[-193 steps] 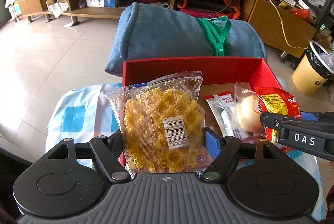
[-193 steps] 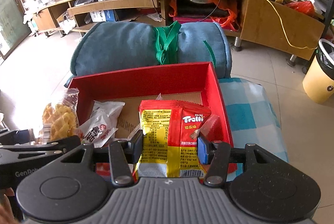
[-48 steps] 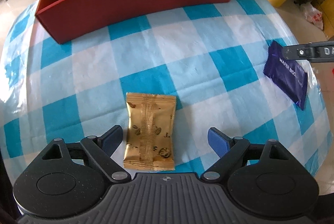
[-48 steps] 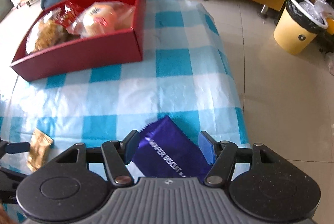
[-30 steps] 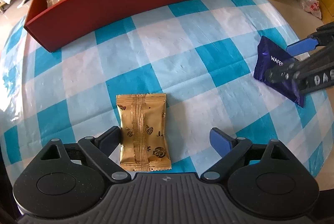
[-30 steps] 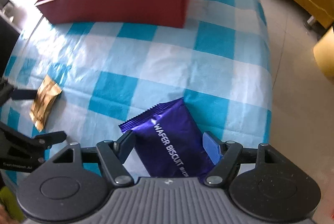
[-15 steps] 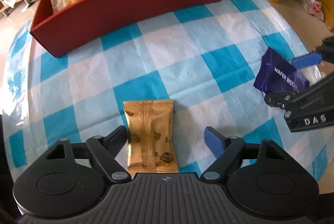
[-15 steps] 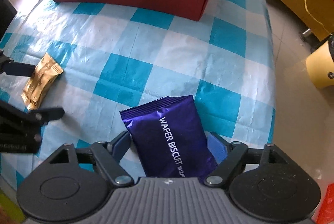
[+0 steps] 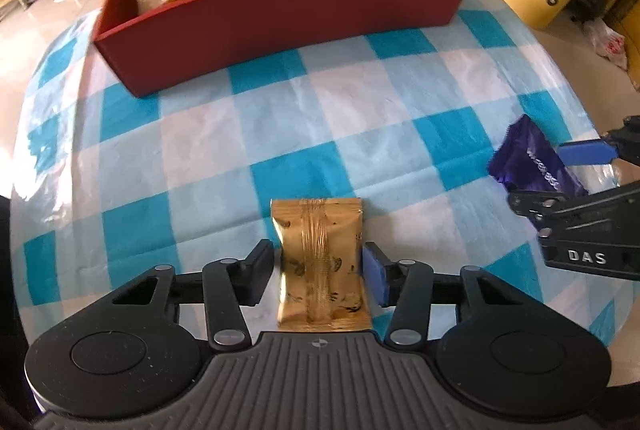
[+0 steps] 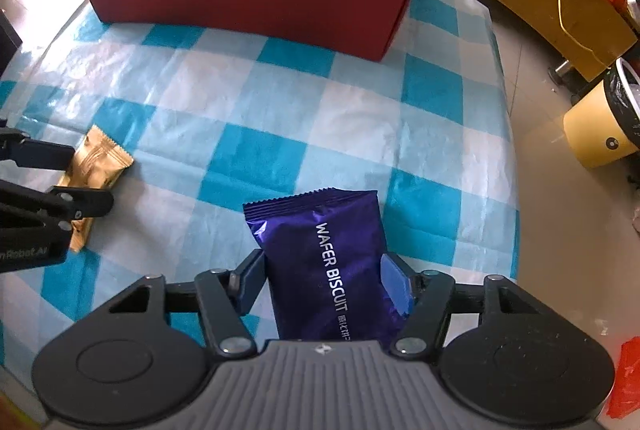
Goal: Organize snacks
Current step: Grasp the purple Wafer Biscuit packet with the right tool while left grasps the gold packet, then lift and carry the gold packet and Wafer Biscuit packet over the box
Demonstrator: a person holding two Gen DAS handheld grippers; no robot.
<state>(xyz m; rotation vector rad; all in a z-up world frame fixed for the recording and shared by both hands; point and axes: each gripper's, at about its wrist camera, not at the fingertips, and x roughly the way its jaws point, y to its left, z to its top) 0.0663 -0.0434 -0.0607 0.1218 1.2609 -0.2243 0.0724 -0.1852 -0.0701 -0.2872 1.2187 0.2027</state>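
Both my jaws have just closed in: left gripper (image 9: 320, 272) clamped on the small gold foil snack packet (image 9: 318, 262), right gripper (image 10: 325, 280) clamped on the purple wafer biscuit pouch (image 10: 326, 262). Both lie on the blue-checked desk (image 9: 360, 117); judged ready to lift toward the red cardboard box (image 9: 280, 9)

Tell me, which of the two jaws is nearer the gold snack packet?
Left. The left gripper has just closed its jaws on the gold packet. The right gripper sits apart at the cloth's far side, jaws closed around the purple wafer packet.
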